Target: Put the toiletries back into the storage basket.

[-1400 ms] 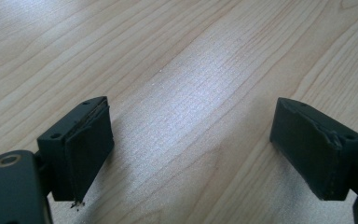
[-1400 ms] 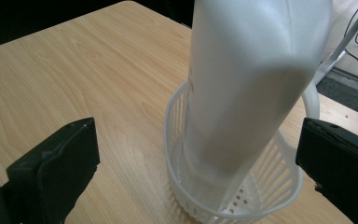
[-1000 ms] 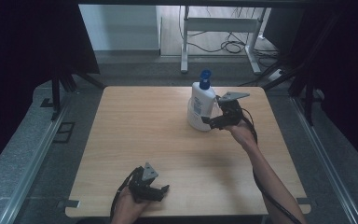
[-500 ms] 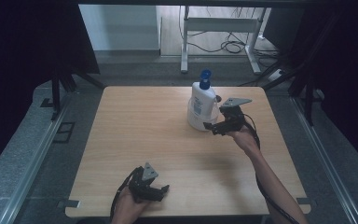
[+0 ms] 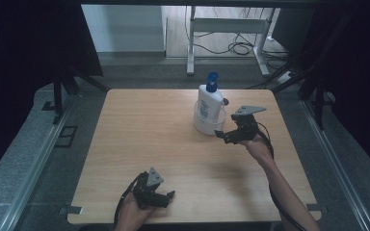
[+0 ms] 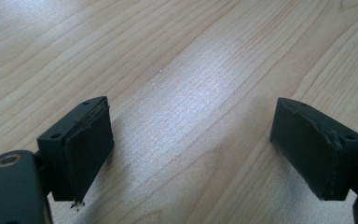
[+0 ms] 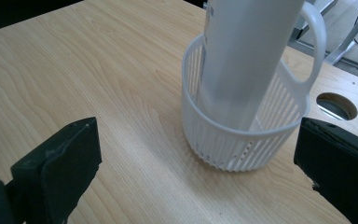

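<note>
High view: you are working at a wooden table (image 5: 139, 139), where a white pump bottle (image 5: 209, 103) with a blue top is standing upright inside a small white slatted basket (image 5: 203, 126) toward the far right. Your right gripper (image 5: 225, 136) is hovering just beside the basket, jaws apart and empty; judged, the bottle is placed and you are at the release step. Your left gripper (image 5: 161, 197) is resting near the front edge, jaws apart. Next, draw the right gripper clear without tipping the basket.
</note>
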{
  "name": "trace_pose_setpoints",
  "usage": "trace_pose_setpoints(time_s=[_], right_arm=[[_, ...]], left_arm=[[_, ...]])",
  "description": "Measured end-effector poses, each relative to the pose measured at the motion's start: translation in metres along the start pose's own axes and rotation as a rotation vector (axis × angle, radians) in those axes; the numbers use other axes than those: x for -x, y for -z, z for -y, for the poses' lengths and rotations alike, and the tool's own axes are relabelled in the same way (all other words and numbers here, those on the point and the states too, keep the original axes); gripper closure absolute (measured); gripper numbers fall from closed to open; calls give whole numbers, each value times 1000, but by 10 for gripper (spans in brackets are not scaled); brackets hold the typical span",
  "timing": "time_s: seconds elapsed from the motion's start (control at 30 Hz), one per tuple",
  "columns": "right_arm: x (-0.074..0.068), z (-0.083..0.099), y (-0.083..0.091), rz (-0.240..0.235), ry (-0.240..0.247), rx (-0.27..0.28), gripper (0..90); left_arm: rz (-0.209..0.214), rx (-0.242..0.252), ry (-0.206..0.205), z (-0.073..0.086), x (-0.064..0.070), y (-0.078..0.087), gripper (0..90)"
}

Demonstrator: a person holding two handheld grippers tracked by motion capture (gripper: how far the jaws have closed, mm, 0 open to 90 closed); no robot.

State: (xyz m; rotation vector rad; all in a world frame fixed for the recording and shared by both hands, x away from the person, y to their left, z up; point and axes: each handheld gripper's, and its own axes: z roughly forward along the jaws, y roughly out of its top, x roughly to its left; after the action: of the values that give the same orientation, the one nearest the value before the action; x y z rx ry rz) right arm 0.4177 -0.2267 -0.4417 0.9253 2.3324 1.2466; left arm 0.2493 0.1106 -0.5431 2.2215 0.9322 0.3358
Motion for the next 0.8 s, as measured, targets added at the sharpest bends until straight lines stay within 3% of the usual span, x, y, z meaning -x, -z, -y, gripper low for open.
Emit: trace_pose_setpoints(time_s=[0.8], right_arm=[[4, 30, 18, 3, -12, -18, 21]], left_arm=[[0, 0, 1, 0, 0, 0, 125]])
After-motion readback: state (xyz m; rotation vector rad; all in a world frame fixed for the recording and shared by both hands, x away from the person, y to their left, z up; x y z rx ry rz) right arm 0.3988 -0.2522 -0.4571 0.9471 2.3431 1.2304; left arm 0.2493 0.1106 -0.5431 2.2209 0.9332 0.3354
